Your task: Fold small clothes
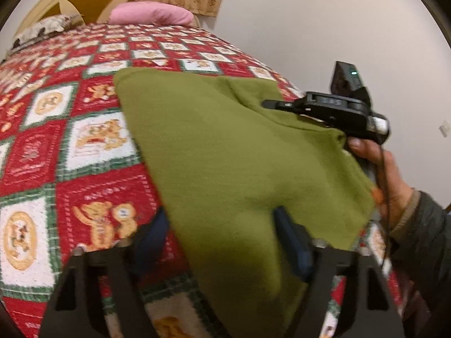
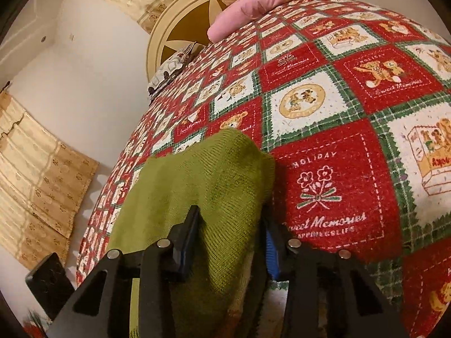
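A small olive-green knit garment [image 1: 225, 155] lies spread on the red, white and green patchwork bedspread [image 1: 56, 140]. My left gripper [image 1: 222, 236] has the garment's near edge between its fingers, which stand well apart. In the left wrist view the right gripper [image 1: 324, 107] reaches over the garment's right side, held by a hand. In the right wrist view the right gripper [image 2: 229, 225] has a thick fold of the green garment [image 2: 197, 174] between its fingers and lifts it off the bedspread [image 2: 338, 140].
A pink pillow [image 1: 149, 14] and a patterned pillow [image 1: 45, 28] lie at the bed's head by a cream headboard [image 2: 180, 22]. A white wall [image 1: 338, 28] runs along the bed's right side. Beige curtains [image 2: 36, 183] hang on the left.
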